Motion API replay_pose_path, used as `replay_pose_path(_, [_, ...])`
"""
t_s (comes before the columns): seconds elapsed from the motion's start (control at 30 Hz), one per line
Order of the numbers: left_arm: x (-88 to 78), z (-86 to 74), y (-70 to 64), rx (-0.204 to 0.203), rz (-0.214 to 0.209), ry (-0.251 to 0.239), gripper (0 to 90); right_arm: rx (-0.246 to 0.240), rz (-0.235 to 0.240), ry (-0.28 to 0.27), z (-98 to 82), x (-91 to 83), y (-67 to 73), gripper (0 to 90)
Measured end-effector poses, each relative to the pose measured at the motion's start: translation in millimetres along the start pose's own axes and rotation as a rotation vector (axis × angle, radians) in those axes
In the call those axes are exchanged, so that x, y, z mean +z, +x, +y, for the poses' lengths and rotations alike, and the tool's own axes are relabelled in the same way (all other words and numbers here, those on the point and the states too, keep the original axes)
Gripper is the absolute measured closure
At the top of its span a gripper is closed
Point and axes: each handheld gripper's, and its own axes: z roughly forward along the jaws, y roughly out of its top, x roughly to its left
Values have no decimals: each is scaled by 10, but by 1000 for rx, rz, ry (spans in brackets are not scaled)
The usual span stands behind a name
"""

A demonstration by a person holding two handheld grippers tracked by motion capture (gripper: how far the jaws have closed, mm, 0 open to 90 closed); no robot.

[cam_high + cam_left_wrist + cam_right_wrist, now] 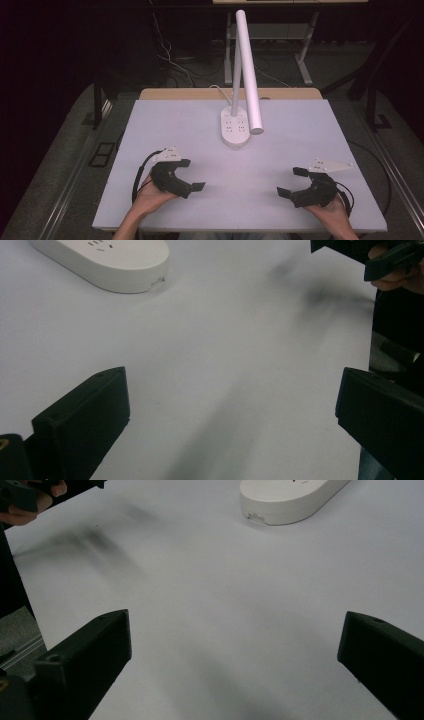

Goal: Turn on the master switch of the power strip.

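Observation:
A white desk lamp stands at the back middle of the white table (180, 125). Its oval base (235, 129) carries small markings, and its long tube head (249, 75) leans forward over the base. My left gripper (192, 175) rests near the front left, held in a hand, jaws wide open and facing right with nothing between them. My right gripper (292, 181) rests near the front right, also open and empty, facing left. The lamp base (107, 262) lies ahead to the left in the left gripper view; the lamp base (290, 497) sits ahead to the right in the right gripper view.
A white cord (220, 92) runs from the lamp off the table's back edge. Behind the table are desk legs (302, 55) and loose cables (170, 60) on a dark carpet. Bare tabletop stretches between the two grippers and the lamp.

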Motion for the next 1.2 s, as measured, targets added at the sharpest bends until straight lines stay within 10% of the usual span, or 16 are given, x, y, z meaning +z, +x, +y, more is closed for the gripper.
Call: replay_pose_path(1.2, [94, 498, 249, 51, 3, 35, 4, 1, -7, 16, -7, 8, -1, 2])
